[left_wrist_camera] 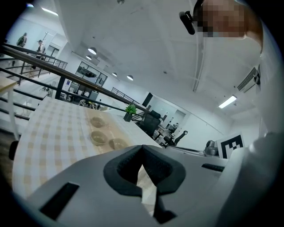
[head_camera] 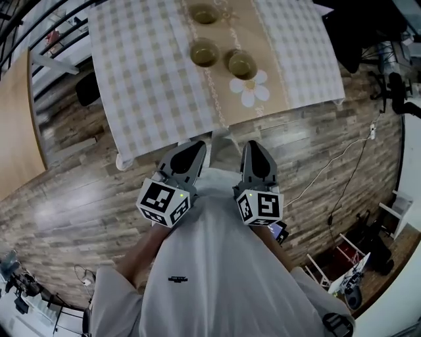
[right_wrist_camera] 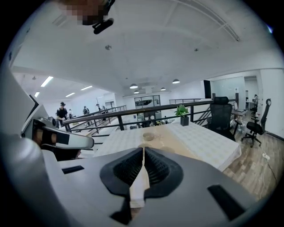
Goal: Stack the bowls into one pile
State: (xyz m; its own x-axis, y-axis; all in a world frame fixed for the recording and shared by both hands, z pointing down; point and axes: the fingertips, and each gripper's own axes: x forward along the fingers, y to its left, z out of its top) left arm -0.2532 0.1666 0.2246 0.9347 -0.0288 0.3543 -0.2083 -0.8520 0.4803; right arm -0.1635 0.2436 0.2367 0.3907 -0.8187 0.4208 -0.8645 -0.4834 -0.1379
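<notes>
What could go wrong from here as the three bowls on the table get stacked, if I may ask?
Both the left tool and right tool are shut and held back from the tablecloth; arriving shut, they might shove a bowl instead of gripping it.
The middle bowl and nearest bowl sit close together, so taking one may nudge the other.
The tablecloth overhangs the near edge; a snag could drag the bowls.

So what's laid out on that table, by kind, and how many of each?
Olive-green bowls: 3
White daisy shape (mat or print, cannot tell): 1
Tan runner: 1
Checked tablecloth: 1
Total: 6
</notes>
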